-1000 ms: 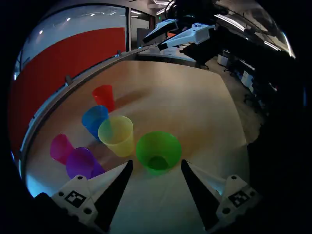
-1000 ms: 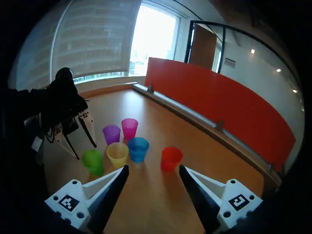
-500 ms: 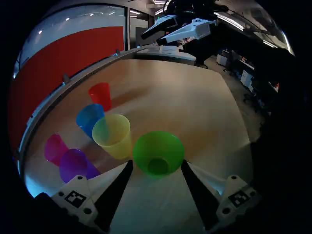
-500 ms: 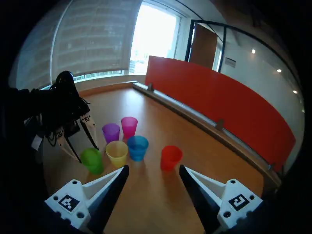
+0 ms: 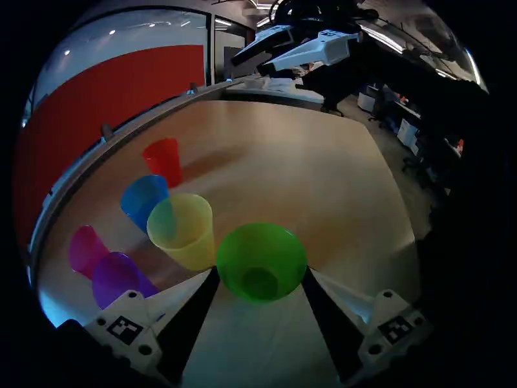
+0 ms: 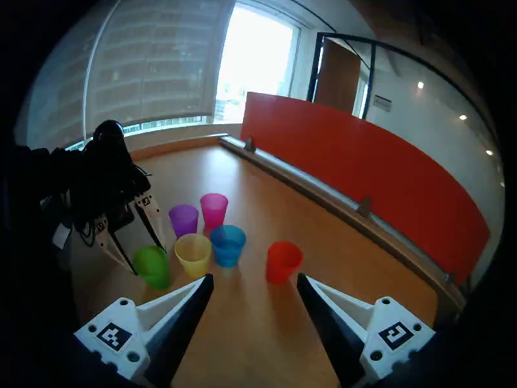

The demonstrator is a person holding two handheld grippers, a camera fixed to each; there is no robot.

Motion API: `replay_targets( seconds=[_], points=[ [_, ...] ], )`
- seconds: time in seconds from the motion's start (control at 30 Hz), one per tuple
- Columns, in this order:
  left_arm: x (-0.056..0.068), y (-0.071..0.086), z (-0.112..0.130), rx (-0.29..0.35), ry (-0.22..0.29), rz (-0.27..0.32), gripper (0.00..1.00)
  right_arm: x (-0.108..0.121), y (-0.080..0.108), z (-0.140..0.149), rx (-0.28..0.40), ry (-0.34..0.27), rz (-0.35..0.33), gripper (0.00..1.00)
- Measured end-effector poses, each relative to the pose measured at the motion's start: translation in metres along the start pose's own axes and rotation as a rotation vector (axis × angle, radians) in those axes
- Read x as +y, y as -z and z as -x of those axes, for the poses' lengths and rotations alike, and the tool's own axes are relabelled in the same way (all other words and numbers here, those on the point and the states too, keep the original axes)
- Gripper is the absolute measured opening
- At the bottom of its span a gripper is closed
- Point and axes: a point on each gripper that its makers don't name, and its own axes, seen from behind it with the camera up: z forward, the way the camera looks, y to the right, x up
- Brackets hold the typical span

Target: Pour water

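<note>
Straddling the green cup [image 5: 261,255] at lower centre, the left gripper [image 5: 260,271] is spread wide; the right gripper [image 6: 254,278] gapes wide too, red cup [image 6: 283,260] just above its tips.

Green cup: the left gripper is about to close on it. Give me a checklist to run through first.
1. Green cup between the left gripper fingers: ok, one tip on each side of it.
2. Left gripper open: ok. Whether the tips touch the cup: cannot tell.
3. Green cup upright on the table: ok.
4. Yellow cup out of the closing finger's way: cannot tell; it stands close beside that finger.
5. Water in the green cup: cannot tell.
6. Right gripper free: ok, open and holding nothing, with the red cup just beyond its tips.
</note>
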Motion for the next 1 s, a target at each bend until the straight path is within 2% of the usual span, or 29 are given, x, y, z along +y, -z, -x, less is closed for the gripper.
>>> replay_targets(
  seconds=[0.5, 1.0],
  points=[
    [0.0096, -0.0007, 0.0017, 0.008, 0.009, 0.008, 0.91, 0.0005, -0.0025, 0.0005, -0.006, 0.009, 0.003, 1.00],
    [0.0012, 0.0006, -0.0020, 0.019, 0.022, -0.011, 0.86, 0.0022, -0.0004, 0.0013, -0.003, 0.008, 0.005, 1.00]
  ],
)
